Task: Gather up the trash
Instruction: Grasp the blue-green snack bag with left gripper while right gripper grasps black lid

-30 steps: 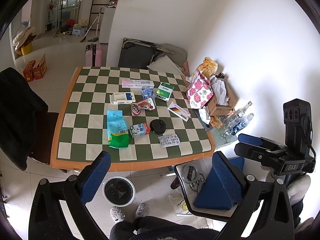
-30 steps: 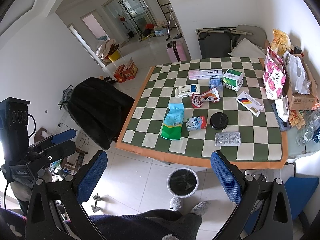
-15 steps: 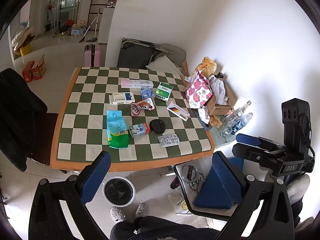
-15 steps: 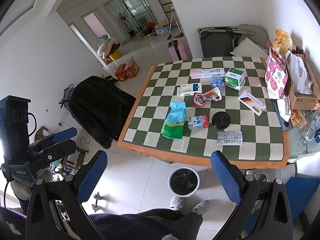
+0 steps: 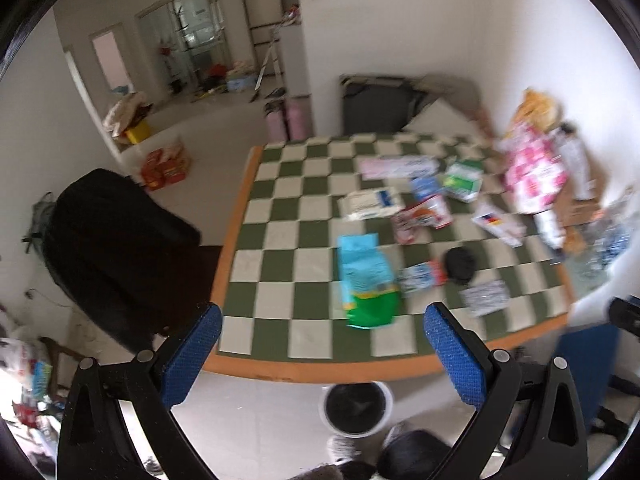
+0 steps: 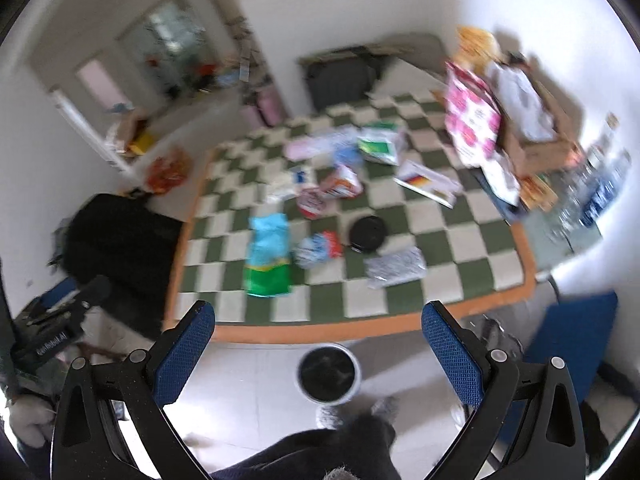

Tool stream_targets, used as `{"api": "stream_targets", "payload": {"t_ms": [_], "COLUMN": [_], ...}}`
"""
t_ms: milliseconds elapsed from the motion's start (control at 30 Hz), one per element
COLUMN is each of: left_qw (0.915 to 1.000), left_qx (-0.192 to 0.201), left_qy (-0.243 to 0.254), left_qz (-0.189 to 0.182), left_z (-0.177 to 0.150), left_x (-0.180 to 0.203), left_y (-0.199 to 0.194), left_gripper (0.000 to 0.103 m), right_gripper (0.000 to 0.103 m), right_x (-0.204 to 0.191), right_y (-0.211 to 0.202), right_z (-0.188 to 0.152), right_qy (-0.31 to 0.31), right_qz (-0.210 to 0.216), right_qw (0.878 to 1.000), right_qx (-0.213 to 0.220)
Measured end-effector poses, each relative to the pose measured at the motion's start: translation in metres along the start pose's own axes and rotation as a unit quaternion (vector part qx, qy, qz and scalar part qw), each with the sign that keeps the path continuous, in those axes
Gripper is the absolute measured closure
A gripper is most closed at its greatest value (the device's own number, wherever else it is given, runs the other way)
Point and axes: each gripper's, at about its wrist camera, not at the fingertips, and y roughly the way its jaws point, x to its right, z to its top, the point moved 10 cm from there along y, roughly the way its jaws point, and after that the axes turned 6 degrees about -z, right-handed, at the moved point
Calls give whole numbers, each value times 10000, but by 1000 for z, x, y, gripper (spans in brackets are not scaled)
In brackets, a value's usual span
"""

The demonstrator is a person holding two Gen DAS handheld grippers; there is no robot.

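Note:
Litter lies on a green-and-white checkered table (image 5: 280,256): a blue-and-green bag (image 5: 366,280), a small carton (image 5: 420,276), a black lid (image 5: 460,264), a blister pack (image 5: 484,296), a red wrapper (image 5: 424,216) and several boxes. They also show in the right wrist view: the bag (image 6: 268,256), the lid (image 6: 368,232), the blister pack (image 6: 394,266). A round bin (image 5: 356,404) stands on the floor below the table's near edge, also in the right wrist view (image 6: 328,374). My left gripper (image 5: 320,360) and right gripper (image 6: 318,354) are open and empty, held back from the table.
A chair draped in black cloth (image 5: 116,248) stands left of the table. A pink patterned bag (image 5: 532,176), a cardboard box (image 6: 536,132) and bottles (image 6: 596,184) crowd the right edge. A blue chair seat (image 6: 572,332) is at the near right. My feet are by the bin.
Both views have swung and are now blurred. The left gripper has turned left, so the table sits further right in its view. The right gripper has turned right. Nothing on the table has moved.

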Motion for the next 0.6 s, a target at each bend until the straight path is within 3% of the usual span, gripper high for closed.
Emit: {"api": "stream_targets", "payload": {"t_ms": [67, 267, 400, 600], "left_qw": [9992, 9876, 9643, 9415], "left_qx": [-357, -1451, -2296, -3001], "left_qy": [-71, -601, -1285, -1517], "left_qz": [161, -32, -314, -225], "left_z": [-6, -22, -28, -34], "left_x": [-12, -2, 7, 15], "left_y": [39, 150, 219, 303], "left_gripper": [0, 0, 0, 0], "right_gripper": [0, 0, 0, 0], "right_x": [14, 47, 55, 52], "right_y": [30, 147, 234, 337], "right_z": [4, 27, 45, 65], "right_qy": [214, 569, 573, 118], "right_qz": [-211, -632, -753, -876], "right_qw": [9994, 9936, 9872, 9770], "right_qx": [-153, -742, -1282, -1943]}}
